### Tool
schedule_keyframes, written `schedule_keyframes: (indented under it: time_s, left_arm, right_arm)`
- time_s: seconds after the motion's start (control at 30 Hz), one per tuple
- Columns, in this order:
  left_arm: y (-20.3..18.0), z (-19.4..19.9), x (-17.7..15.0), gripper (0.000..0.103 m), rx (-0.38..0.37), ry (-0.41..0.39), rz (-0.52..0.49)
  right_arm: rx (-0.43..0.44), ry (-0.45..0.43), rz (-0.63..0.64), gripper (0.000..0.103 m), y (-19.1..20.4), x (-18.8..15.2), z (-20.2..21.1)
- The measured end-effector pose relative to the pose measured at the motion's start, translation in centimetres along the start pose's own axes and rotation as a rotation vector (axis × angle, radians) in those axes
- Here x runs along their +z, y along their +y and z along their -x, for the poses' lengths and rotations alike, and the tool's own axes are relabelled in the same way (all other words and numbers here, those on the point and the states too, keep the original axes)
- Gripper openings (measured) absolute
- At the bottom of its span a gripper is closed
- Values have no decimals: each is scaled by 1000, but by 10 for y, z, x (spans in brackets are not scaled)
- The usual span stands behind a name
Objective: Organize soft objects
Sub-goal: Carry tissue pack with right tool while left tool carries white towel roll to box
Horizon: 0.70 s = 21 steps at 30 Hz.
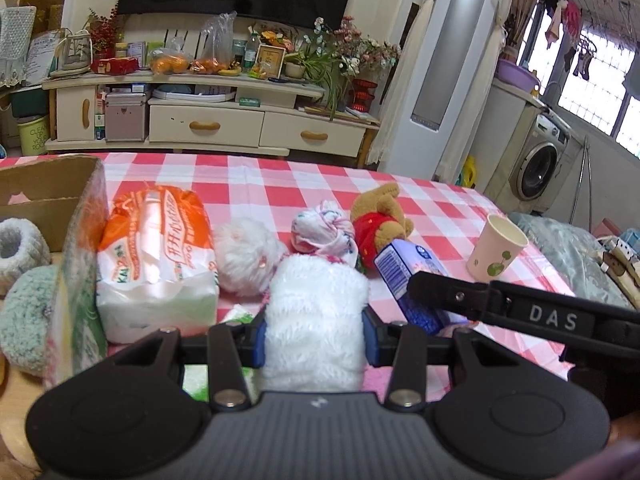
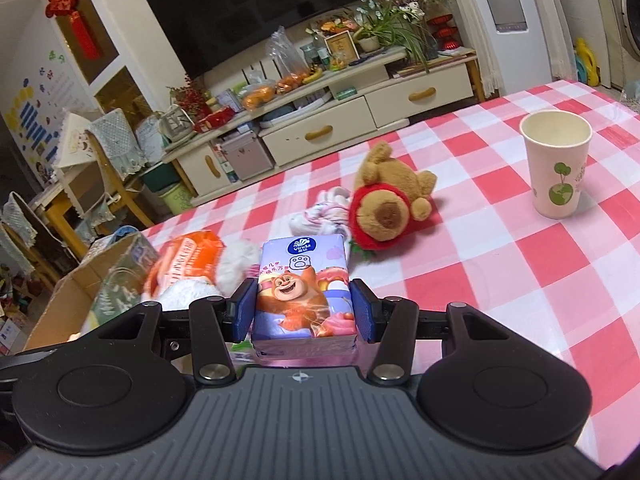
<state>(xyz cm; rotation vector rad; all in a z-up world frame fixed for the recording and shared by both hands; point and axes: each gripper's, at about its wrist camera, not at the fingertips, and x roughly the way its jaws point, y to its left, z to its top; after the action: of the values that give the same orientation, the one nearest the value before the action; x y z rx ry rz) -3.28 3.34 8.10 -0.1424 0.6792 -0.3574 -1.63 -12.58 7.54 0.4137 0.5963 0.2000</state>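
Left gripper (image 1: 316, 340): both blue pads clamped on a white fluffy plush (image 1: 316, 316), which stands up between the 2 fingers; just ahead of it, a second white fluffy toy (image 1: 246, 256) and a knotted pink-and-white cloth bundle (image 1: 322, 232); to its left, an orange-and-white tissue pack (image 1: 156, 252) beside a cardboard box (image 1: 44, 188) that holds knitted items in grey (image 1: 18, 248) and pale green (image 1: 28, 316); to its right, the right gripper's black finger crosses the view.

Right gripper (image 2: 304, 310): pads pressed against the 2 long sides of a small purple tissue packet (image 2: 304, 292) printed with a cartoon bear, held clear of the red-and-white checked tablecloth (image 2: 500, 264); ahead and slightly right of its tips, a brown teddy bear (image 2: 388, 196) in red lies on its side, touching the cloth bundle; far right, a paper cup (image 2: 556, 164) stands upright, well apart from the toys; to the left, the box and orange pack.
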Motion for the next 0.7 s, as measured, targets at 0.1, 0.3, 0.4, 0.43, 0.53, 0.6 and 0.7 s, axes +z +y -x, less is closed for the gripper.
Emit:
schedule_keyframes:
  time_s: [0.1,0.3,0.4,0.43,0.53,0.6,0.7]
  left_arm:
    - [5,7,1,42,1,-16,12]
    - [16,23,6,42,-1,-57,38]
    - [22,33,9,42,1,-85,54]
    - [25,36,10,42,3,-95,59]
    - [34,46,13,42,11,-120,78]
    - [41,53,15,42,20,-136,89]
    - [55,63,19,42,38,-159,107]
  right_arm:
    - [15,-5,6,62,9,0,3]
    - [57,-15,29,62,28,1,7]
    - [83,-27,48,62,39,2,10]
    - [92,-32,54,62,42,3,12]
    - [122,-44,66,63,54,4,16]
    - [142,-51,82,63,61,5,19]
    - [177,-59,103,63,75,5,21]
